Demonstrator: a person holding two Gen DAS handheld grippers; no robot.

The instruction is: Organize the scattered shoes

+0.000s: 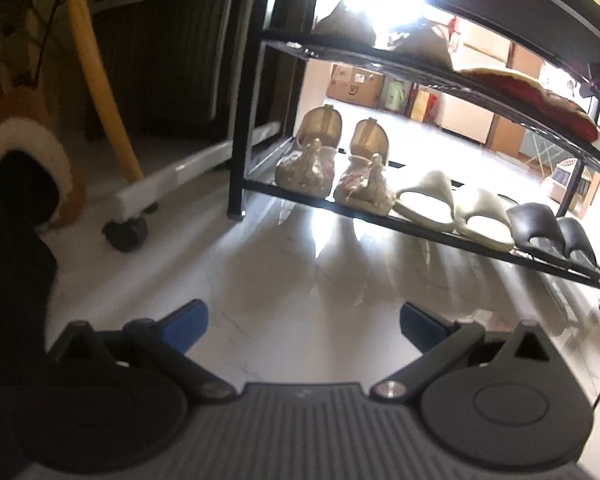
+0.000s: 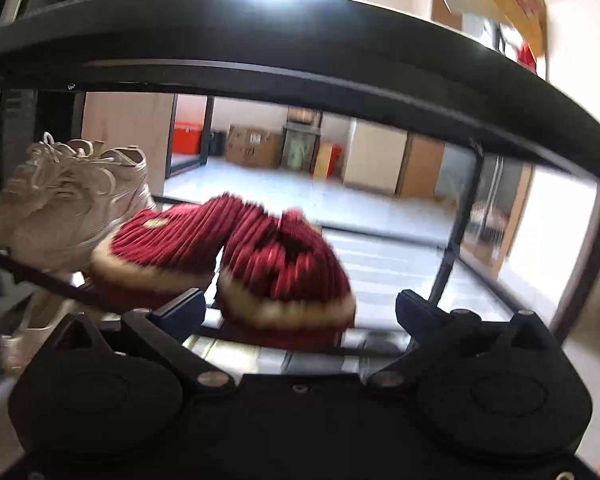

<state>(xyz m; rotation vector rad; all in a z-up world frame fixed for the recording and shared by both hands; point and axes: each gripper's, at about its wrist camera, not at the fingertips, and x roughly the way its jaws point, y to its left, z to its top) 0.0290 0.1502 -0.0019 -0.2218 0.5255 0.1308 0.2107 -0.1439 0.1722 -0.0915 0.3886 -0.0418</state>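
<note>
A: Pale glossy floor (image 1: 284, 320), glare from a bright room behind. Black wire rack (image 1: 256, 80) stands on it, open through the back; cardboard boxes (image 1: 356, 86) far off against the wall.

B: Bottom shelf?

A: Left to right: gold shoes (image 1: 332, 168) as a pair, toes toward the camera; white slippers (image 1: 456, 208) just beside them; black slippers (image 1: 556, 232) at the right end. All side by side on the shelf.

B: Shelf above?

A: Right wrist view: red slippers (image 2: 240, 256) with pale fuzzy trim, the two touching, at the front edge of the shelf. Beige sneakers (image 2: 68, 200) to their left, laces up. Picture is motion-blurred.

B: Left tongs?

A: Left tongs (image 1: 304, 324) spread wide, nothing between them, low over bare floor in front of the rack. Blue fingertips (image 1: 188, 324) show.

B: Right tongs?

A: Right tongs (image 2: 300, 312) also wide apart, empty. The nearer red slipper sits just beyond the gap; contact cannot be told.

B: Anything off the rack?

A: Left edge: a dark boot with white fur cuff (image 1: 24, 160), part hidden. A yellow pole (image 1: 100, 72) leans nearby, and a white frame on a caster (image 1: 126, 234).
</note>
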